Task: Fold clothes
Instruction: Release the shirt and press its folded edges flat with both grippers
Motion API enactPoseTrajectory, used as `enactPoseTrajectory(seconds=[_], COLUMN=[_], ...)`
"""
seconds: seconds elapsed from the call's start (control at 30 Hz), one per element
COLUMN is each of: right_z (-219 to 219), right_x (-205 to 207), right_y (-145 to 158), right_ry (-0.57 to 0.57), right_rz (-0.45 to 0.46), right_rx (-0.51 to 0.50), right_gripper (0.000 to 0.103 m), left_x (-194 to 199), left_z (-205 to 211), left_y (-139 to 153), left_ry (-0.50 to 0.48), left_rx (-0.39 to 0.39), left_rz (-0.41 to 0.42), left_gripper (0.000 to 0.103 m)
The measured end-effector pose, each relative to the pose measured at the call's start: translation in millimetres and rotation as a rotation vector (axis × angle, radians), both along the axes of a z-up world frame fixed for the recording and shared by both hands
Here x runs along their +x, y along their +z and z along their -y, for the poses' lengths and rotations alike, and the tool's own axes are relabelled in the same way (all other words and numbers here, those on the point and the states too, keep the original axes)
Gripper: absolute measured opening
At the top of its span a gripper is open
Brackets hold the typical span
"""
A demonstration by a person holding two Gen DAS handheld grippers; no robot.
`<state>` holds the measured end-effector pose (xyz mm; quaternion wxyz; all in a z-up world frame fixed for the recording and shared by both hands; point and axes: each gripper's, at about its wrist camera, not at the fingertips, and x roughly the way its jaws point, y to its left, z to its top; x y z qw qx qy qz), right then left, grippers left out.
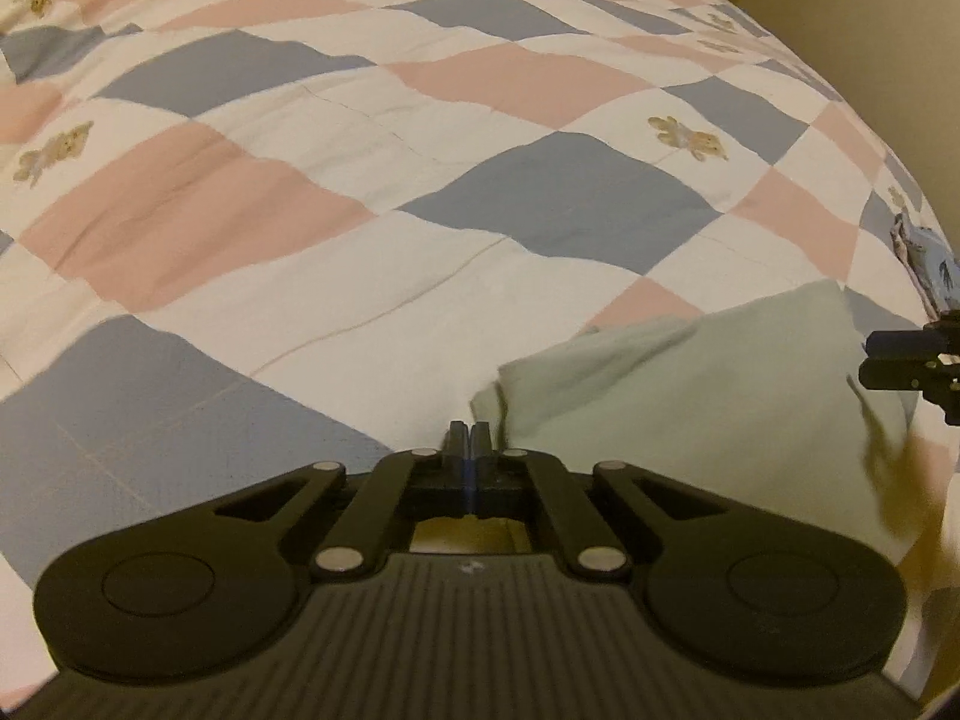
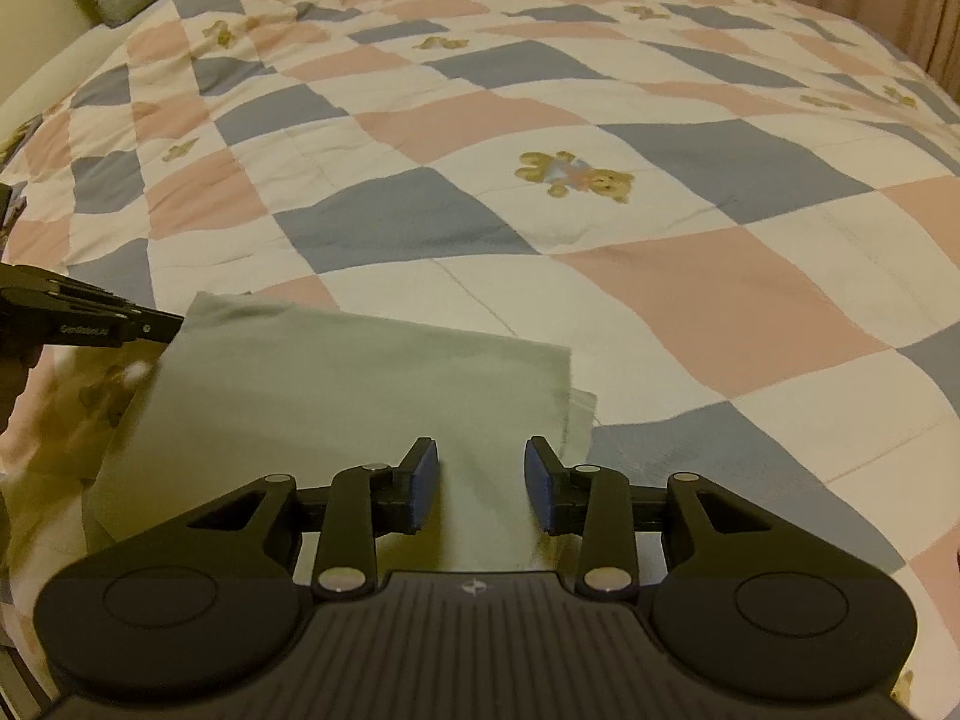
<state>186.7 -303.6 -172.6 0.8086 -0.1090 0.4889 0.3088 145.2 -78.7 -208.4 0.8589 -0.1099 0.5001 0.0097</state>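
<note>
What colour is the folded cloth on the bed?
Pale green cloth, clearest in the right wrist view.

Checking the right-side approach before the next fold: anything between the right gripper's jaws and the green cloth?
Nothing visible. The right gripper is open directly over the pale green cloth, with only that fabric showing between its jaws. The left gripper is shut at the cloth's left edge; whether it pinches fabric is unclear. Only the checked quilt surrounds the cloth.

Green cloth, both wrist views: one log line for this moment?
green cloth folded on quilt | left gripper shut beside cloth edge | right gripper open over cloth
</note>
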Motion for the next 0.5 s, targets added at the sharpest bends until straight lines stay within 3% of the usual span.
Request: enactPoseTrajectory(seconds=[0.27, 0.5], right_z=[-14, -24], right_x=[-3, -13], right_y=[1, -1], right_ry=[0.036, 0.064], right_rz=[-0.031, -0.075], right_rx=[-0.016, -0.039], right_gripper=[0.048, 0.051], left_x=[2, -2], left_z=[8, 14], left_y=[11, 11], left_ry=[-0.038, -0.045], left_rx=[0.031, 0.031], left_rz=[-0.032, -0.051], left_gripper=[0.0, 0.0])
